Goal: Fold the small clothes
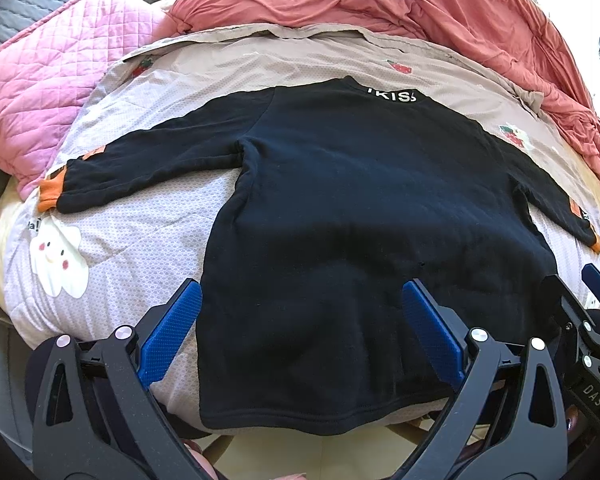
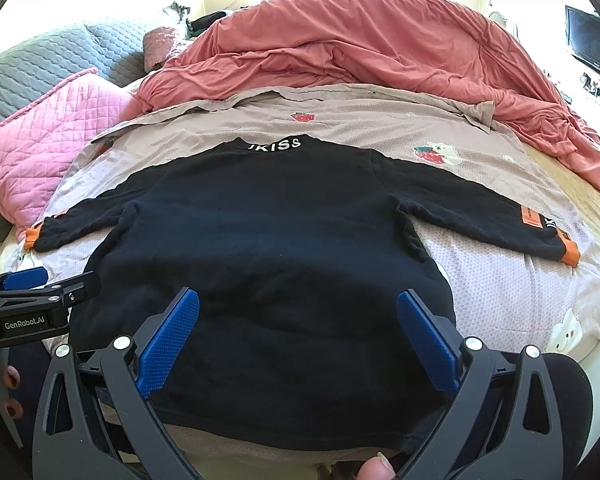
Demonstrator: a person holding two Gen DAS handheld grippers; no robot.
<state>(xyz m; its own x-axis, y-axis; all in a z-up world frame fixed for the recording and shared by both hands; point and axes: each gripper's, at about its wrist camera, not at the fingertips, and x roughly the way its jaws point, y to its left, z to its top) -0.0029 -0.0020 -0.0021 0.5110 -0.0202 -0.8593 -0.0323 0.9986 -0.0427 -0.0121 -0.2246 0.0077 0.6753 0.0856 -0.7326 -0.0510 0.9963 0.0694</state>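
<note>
Left wrist view: a black top (image 1: 360, 208) lies flat and spread out on a pale printed sheet (image 1: 140, 232) covering the bed, hem at the near edge, collar toward the far side. White letters run across the collar (image 1: 391, 95). Both sleeves reach outward; the left sleeve (image 1: 140, 164) ends in an orange cuff (image 1: 51, 192) toward the sheet's left edge, and the other cuff (image 1: 592, 236) lies at the right edge. The left gripper (image 1: 302, 292) hangs over the near hem, its jaws spread wide: one blue pad (image 1: 172, 332) sits over the sheet just beside the top's left side, the other pad (image 1: 432, 336) over the black cloth. Nothing is pinched between them. The right gripper (image 1: 588, 304) shows at the right margin beside the top's right side. A pink quilt (image 1: 48, 92) lies at the far left corner, a red duvet (image 1: 400, 4) is bunched along the far edge.

Right wrist view: the same top (image 2: 268, 248) fills the middle of the sheet (image 2: 520, 280), collar lettering (image 2: 275, 144) far, hem near. The right sleeve (image 2: 480, 212) carries an orange patch and ends in an orange cuff (image 2: 568, 254). The right gripper (image 2: 298, 296) is over the lower body of the top with jaws spread, both pads above black cloth, gripping nothing. The left gripper (image 2: 32, 284) enters from the left margin at the top's left side; its jaws look parted. A fingertip (image 2: 374, 468) shows at the bottom edge. The duvet (image 2: 360, 40) and quilt (image 2: 52, 136) lie beyond.
</note>
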